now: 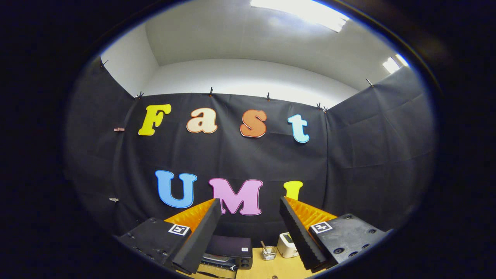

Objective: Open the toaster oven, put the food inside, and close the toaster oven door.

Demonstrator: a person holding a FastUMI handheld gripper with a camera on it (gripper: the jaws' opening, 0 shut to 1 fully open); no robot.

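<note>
Claw (250, 205) raised and tipped upward, fingers spread wide, holding nothing. The oven (226, 252) sits low on the bench (267, 269), beneath and between the fingers, nearer the left one; reaching it likely means pitching down.

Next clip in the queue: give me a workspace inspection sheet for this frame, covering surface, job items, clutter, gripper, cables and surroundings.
Surface: light wooden table, a small patch seen low between the fingers.
Job's things: dark toaster oven on the table beyond the fingers, seen from above; whether its door is open cannot be told. Food: nothing seen.
Clutter: small glass jar with a stick in it, and a white boxy device beside it, both to the right of the oven.
Gripper: gripper open, fingers wide apart, raised above the table, holding nothing.
Cables: nothing seen.
Surroundings: black cloth wall clipped up on three sides, white wall and ceiling light above.
</note>
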